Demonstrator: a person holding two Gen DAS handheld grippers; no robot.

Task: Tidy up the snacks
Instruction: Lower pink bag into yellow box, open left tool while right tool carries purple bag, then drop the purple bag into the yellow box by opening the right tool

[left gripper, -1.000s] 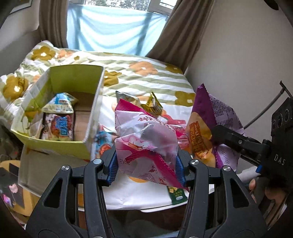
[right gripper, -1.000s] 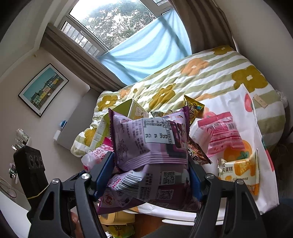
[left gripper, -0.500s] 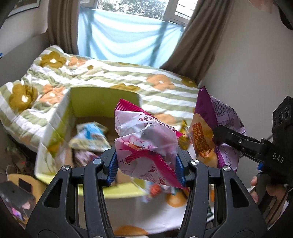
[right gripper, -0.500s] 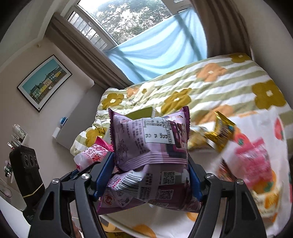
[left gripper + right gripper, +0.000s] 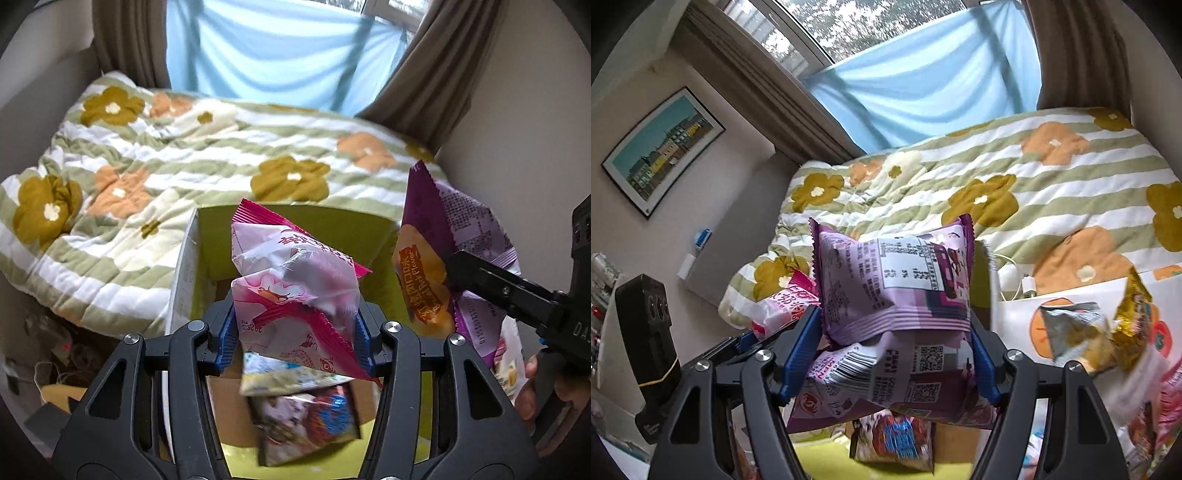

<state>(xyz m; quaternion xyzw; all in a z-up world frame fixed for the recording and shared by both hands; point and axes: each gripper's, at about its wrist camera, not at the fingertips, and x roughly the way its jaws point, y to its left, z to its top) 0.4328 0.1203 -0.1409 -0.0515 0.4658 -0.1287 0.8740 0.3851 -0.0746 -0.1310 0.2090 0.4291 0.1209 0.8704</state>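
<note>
I am looking down along two sets of tongs, both carrying snacks above an open box. My left tongs [image 5: 295,332] are pinching a pink and white snack packet [image 5: 295,291], its crinkled body squeezed between the blue pads [image 5: 226,338] and its top corner standing upward. Directly beneath it sits the yellow-green cardboard box [image 5: 369,236], resting at the foot of a bed covered by a striped quilt with yellow and orange flowers [image 5: 177,162]. Inside the box, on its brown floor, lie two packets already stored: a pale one with blue print [image 5: 291,376] and, nearer to me, a clear-edged one with red and blue artwork [image 5: 306,424].

To the right in the left camera's view, my right tongs [image 5: 895,350] hold a purple snack packet [image 5: 894,288], pressed between their blue pads; the packet is bent across its middle, with the printed back and barcode facing the camera. From the right camera, the same red and blue packet [image 5: 894,439] shows just below the purple one, so this packet also hangs over the box. A fingertip of the person's hand [image 5: 532,391] shows on the right handle.

Farther right, on a white cloth with orange fruit prints [image 5: 1015,314], loose snacks remain: a grey packet [image 5: 1075,332], a gold one [image 5: 1137,321] and a pink one at the edge [image 5: 1171,402], all blurred. A blue curtain [image 5: 280,51] covers the window behind the bed, and a framed picture [image 5: 661,151] hangs on the left wall.
</note>
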